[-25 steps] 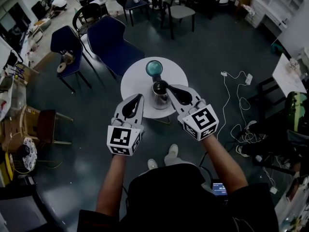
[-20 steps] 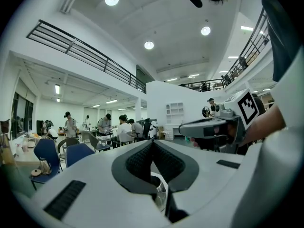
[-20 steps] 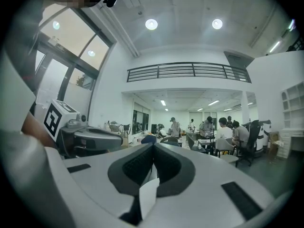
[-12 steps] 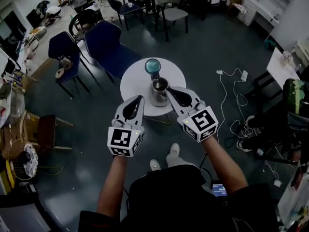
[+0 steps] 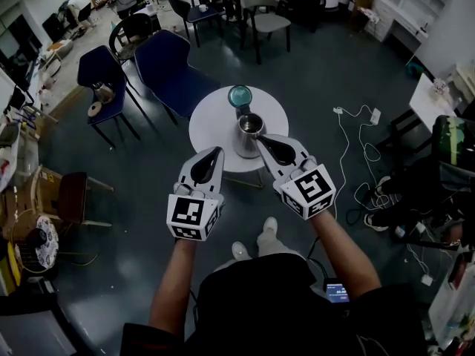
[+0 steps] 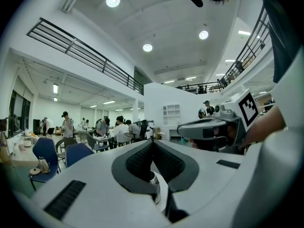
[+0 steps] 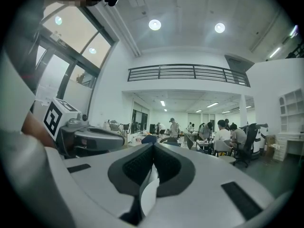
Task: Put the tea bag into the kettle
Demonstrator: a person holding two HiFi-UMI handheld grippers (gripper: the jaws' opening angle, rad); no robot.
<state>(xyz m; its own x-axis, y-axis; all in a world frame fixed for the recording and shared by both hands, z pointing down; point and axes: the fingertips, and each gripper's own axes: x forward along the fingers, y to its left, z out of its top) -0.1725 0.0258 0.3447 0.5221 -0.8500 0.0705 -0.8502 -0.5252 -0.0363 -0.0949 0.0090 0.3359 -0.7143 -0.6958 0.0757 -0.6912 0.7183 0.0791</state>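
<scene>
Worryingly, left tool (image 5: 214, 152) and right tool (image 5: 261, 139) sit clenched empty (no tea bag seen), so a nudge could topple the kettle (image 5: 249, 133).

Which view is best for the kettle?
Head view: the kettle stands clearly on the table, seen from above. Left gripper view shows only a shiny sliver under its jaws, maybe the kettle; right gripper view shows none of it.
</scene>
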